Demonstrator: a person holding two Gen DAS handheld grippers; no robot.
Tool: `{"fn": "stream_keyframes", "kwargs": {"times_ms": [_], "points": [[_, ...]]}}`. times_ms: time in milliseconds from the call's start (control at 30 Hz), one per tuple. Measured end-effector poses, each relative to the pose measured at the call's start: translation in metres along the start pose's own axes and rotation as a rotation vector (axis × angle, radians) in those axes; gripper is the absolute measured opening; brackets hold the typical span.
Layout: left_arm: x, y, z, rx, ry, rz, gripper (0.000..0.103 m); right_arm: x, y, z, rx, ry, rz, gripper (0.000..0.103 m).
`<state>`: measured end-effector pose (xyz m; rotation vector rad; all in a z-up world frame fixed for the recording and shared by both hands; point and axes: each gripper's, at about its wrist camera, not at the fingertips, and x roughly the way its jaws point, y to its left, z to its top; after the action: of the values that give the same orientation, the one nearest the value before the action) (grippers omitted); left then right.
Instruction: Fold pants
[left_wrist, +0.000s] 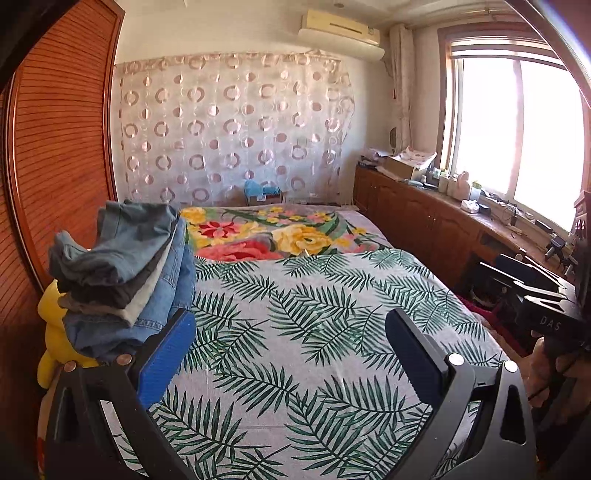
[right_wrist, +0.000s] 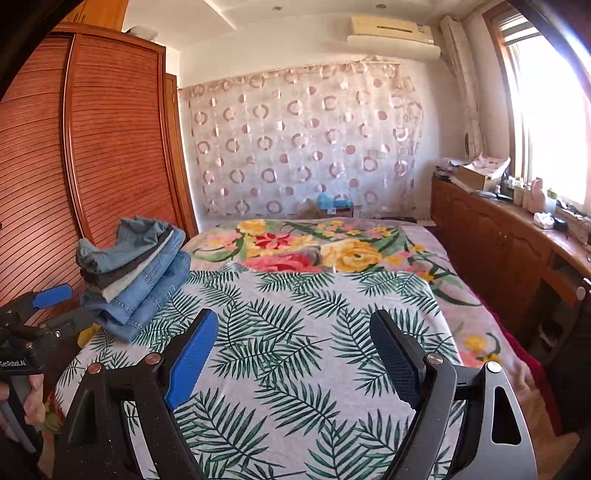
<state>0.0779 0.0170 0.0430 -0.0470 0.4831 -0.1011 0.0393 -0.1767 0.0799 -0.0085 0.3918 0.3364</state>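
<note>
While both hand-held grippers stand spread and empty over the bed (right_wrist: 295, 332), the stacked pants (left_wrist: 125, 277) lie at left of frame, long axis running up-frame; the left hand-held gripper (left_wrist: 291, 332) is nearer than the right hand-held gripper (right_wrist: 295, 332).

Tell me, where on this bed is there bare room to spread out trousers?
The leaf-print sheet lies bare from the floral blanket down to both open grippers. It is crowded only at its left edge, where the stack of folded denim pants sits.
</note>
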Motion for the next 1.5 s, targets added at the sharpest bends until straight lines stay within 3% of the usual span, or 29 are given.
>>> {"fn": "stream_keyframes", "kwargs": {"times_ms": [433,1500], "points": [[-0.03,-0.006,0.014,0.008,-0.069,0.012,0.102,-0.03,0.015,-0.014,-0.015,-0.079,-0.021,0.085],[-0.034,-0.004,0.013,0.001,-0.074,0.026,0.102,-0.026,0.002,-0.018,-0.014,-0.082,-0.019,0.086]]}}
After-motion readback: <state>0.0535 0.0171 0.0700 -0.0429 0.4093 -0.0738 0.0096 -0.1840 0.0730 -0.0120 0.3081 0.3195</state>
